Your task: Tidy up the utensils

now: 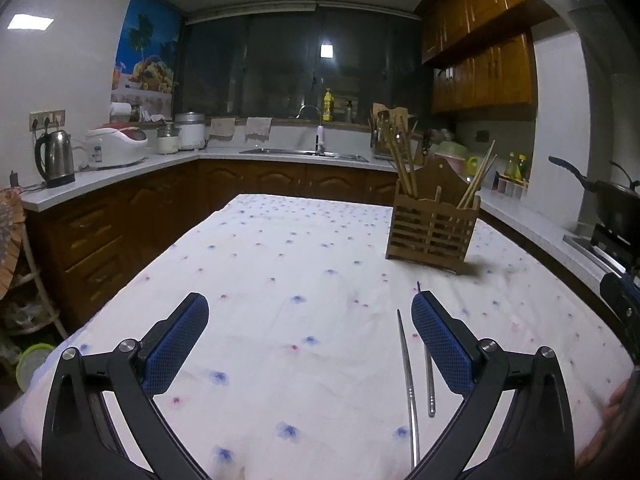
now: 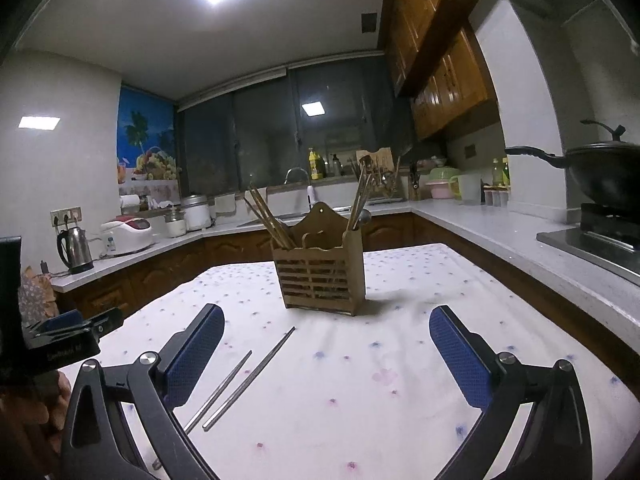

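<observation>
Nearest the cameras, both tools are held low over the table with nothing between their pads: the left gripper (image 1: pixel 310 340) is spread wide, and the right gripper (image 2: pixel 326 354) is likewise spread and empty. Two metal chopsticks (image 2: pixel 248 376) are observed lying flat on the flowered tablecloth (image 1: pixel 280 264), side by side but not touching, just inside the right finger of the left gripper and just inside the left finger of the right gripper. Further back, the wooden utensil holder (image 2: pixel 320 276) stands upright on the cloth, with wooden chopsticks (image 1: pixel 402 164) leaning in its compartments (a metal spoon-like handle is also seen on one side, though its type cannot be confirmed). Beyond that, the kitchen counter (image 1: pixel 132 168) is noted. It is judged that the thin, smooth sticks may slip or roll under a pinch, or the cloth be gathered with them; a tilted insertion could tip the light holder.
</observation>
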A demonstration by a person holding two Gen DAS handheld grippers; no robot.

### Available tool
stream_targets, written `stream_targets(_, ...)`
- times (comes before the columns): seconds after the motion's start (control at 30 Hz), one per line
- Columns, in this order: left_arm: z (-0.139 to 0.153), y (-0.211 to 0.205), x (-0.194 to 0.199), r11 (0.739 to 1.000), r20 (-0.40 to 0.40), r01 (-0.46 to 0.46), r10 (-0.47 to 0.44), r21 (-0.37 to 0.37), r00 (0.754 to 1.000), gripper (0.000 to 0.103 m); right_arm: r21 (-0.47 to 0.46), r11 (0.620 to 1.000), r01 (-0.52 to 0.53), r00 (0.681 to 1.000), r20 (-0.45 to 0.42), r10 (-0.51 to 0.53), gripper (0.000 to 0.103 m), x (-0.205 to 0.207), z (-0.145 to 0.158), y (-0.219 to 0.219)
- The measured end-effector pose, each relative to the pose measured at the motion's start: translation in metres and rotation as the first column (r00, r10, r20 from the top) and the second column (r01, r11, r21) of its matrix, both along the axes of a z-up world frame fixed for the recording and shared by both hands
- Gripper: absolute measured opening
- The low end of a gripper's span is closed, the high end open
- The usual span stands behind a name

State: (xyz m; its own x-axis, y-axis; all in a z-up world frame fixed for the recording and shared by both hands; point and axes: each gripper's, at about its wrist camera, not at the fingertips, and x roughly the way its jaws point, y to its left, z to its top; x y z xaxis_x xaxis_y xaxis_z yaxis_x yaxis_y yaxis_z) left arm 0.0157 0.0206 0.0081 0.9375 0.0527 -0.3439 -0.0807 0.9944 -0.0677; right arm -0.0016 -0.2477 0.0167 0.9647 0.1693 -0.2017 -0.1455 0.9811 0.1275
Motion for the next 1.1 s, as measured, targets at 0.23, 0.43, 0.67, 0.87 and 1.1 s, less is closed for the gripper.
stream_targets(0.23,-0.007,-0.007,-0.008,0.999,0.013,0.003,-0.003,0.036,1.000,0.103,-0.012,1.000,0.001,1.000,0.000,-0.001,0.103,-0.005,-0.008,-0.002)
stream_targets(0.43,-0.011,-0.013,-0.010,0.998,0.012,0.005,-0.005,0.055,1.000,0.103,-0.028,1.000,0.013,1.000,-0.001,-0.013,0.103,-0.006,-0.012,-0.003)
stream_targets(0.67,-0.015,-0.015,-0.013,0.998,0.013,-0.005,0.005,0.060,1.000,0.103,-0.020,1.000,0.018,1.000,0.008,-0.018,0.103,-0.009,-0.015,-0.009)
stream_targets(0.87,-0.014,-0.017,-0.014,0.998,0.017,-0.009,0.008,0.065,1.000,0.103,-0.014,1.000,0.013,1.000,0.007,-0.013,0.103,-0.010,-0.016,-0.009)
stream_targets(1.1,-0.014,-0.017,-0.014,0.998,0.013,-0.008,0.007,0.060,1.000,0.103,-0.014,1.000,0.015,1.000,0.009,-0.015,0.103,-0.011,-0.016,-0.008)
